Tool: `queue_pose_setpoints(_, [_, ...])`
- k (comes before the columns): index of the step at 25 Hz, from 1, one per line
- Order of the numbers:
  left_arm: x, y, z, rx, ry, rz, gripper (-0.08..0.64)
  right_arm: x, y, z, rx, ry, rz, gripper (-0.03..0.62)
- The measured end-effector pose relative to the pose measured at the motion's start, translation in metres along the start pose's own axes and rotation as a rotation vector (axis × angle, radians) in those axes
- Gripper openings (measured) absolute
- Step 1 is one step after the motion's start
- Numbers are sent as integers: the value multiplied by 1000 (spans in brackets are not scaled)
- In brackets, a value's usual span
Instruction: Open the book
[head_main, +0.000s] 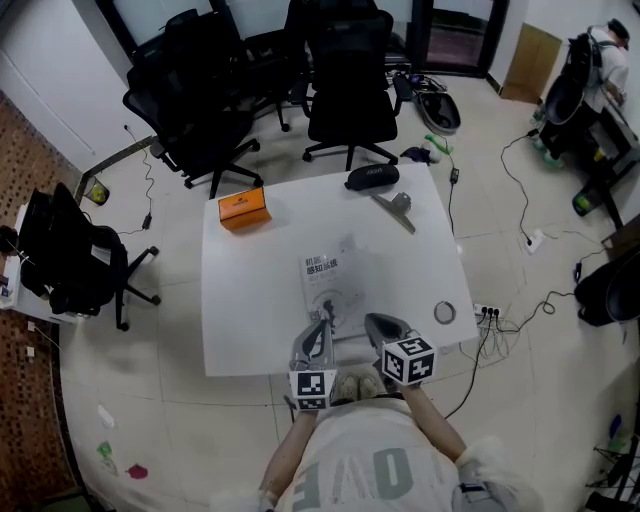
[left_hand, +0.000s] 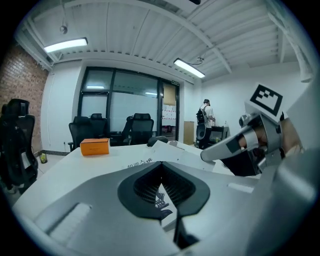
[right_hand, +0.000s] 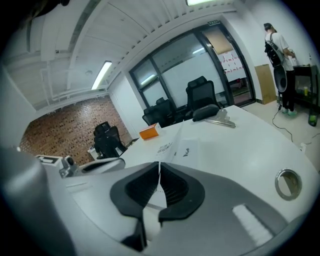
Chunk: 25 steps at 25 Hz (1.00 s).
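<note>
A thin white book with dark print lies near the front of the white table. My left gripper is shut at the book's near left corner. In the left gripper view the pads meet, with the printed cover showing between them. My right gripper is at the near right corner, shut on the cover. In the right gripper view a thin white sheet rises tilted from between its closed pads. The left gripper shows at that view's left.
An orange box sits at the table's far left. At the far edge are a black case and a grey metal tool. A tape ring lies at the right edge. Black office chairs stand beyond, and a person is far right.
</note>
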<state>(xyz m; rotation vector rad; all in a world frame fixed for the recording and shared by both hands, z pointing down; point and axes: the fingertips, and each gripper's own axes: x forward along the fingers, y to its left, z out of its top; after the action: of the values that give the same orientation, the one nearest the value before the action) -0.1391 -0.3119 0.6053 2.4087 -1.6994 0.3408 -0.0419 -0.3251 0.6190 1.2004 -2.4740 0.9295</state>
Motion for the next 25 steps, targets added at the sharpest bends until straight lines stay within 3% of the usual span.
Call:
queue_pose_setpoints(2, [1,-12,-3,20,-10,-43,22,0,10,6,-10,-10,19,14])
queue_pose_setpoints(4, [1,-25,-4,34,-25,-101,150,2,17,13,-24,-18,33,14])
queue_pose_setpoints(5, [1,-30,-6,48,-26,-124,164,3,20,15,-29,-20,40,14])
queue_pose_setpoints(12, [0,-61,-19,187,26,-227,166,10,37,22,-50,-33,76,14])
queue_pose_setpoints(18, [13,-47,-14,245,54,-109,161,13,53,28,-41,-41,113,14])
queue_pose_setpoints(21, [19,-42,-10,311,60,-56,84,11,53,31,-29,-48,116,14])
queue_pose_setpoints(25, [17,-30,2,301,39,-4,9,9,56,39,-4,-75,139,46])
